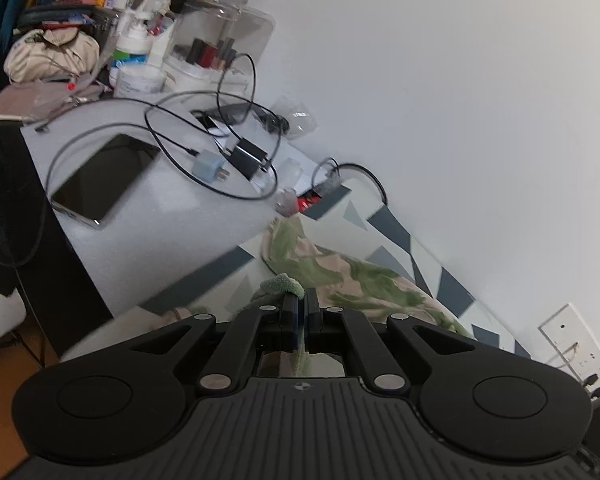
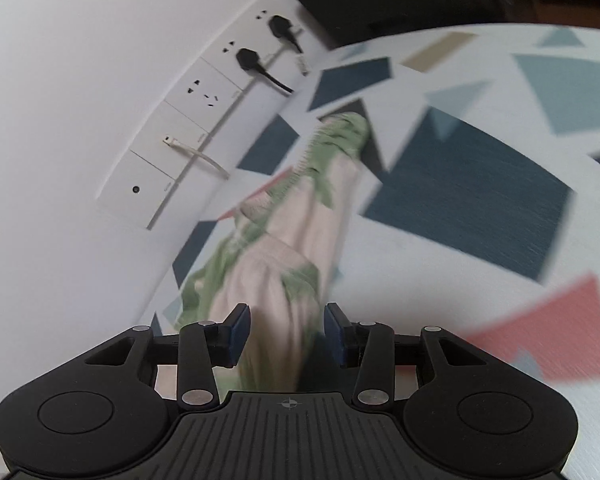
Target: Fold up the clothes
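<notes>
Left gripper (image 1: 302, 305) jaws pressed together pinching an edge of the crumpled green-and-pink patterned garment (image 1: 340, 272) lying on the table with the grey, blue and pink geometric-print top (image 2: 480, 200) near the white wall, right gripper (image 2: 286, 328) jaws spread around a bunched part.

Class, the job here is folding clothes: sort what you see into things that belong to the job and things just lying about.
Belongs to the job:
garment
left gripper, shut on the garment
right gripper, open, garment between its fingers
patterned table

Just lying about:
tablet
chargers
cables
jars
wall sockets
</notes>
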### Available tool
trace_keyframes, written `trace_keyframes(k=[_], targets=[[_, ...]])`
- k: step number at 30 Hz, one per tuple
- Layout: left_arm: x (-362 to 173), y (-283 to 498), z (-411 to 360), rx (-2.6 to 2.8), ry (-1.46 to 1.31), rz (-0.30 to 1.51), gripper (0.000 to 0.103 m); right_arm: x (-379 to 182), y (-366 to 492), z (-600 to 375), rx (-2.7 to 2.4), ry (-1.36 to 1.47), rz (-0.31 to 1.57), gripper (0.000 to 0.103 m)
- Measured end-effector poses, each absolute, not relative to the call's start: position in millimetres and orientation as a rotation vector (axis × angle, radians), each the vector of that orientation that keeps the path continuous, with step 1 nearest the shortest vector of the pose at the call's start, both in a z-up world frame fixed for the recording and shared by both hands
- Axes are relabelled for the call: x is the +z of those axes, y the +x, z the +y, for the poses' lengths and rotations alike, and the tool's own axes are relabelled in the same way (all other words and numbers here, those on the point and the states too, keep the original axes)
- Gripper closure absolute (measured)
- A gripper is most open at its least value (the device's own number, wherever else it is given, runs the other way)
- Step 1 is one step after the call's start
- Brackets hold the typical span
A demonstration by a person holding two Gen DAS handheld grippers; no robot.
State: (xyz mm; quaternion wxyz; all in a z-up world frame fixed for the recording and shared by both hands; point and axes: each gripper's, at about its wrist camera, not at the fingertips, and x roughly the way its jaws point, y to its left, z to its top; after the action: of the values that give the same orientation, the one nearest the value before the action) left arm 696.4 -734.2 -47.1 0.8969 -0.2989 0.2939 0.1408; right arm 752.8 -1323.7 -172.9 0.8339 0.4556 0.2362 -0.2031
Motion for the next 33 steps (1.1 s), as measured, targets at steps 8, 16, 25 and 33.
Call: trace_keyframes(k=[8, 16, 25, 33], targets=[[-57, 708, -774, 0.159, -0.603, 0.668, 0.101, -176, 771, -1317, -0.424, 0.957, 0.591, 0.097], [-62, 713, -772, 0.134, -0.645, 0.664, 0.101, -89, 692, -1339, -0.536, 0.909, 0.407, 0.099], [-67, 716, -782, 0.116, -0.634, 0.675, 0.101, -43, 763, -1368, -0.208, 0.86, 0.267, 0.057], [-79, 718, -787, 0.122, -0.637, 0.722, 0.1, -112, 742, -1391, -0.387, 1.039, 0.394, 0.057]])
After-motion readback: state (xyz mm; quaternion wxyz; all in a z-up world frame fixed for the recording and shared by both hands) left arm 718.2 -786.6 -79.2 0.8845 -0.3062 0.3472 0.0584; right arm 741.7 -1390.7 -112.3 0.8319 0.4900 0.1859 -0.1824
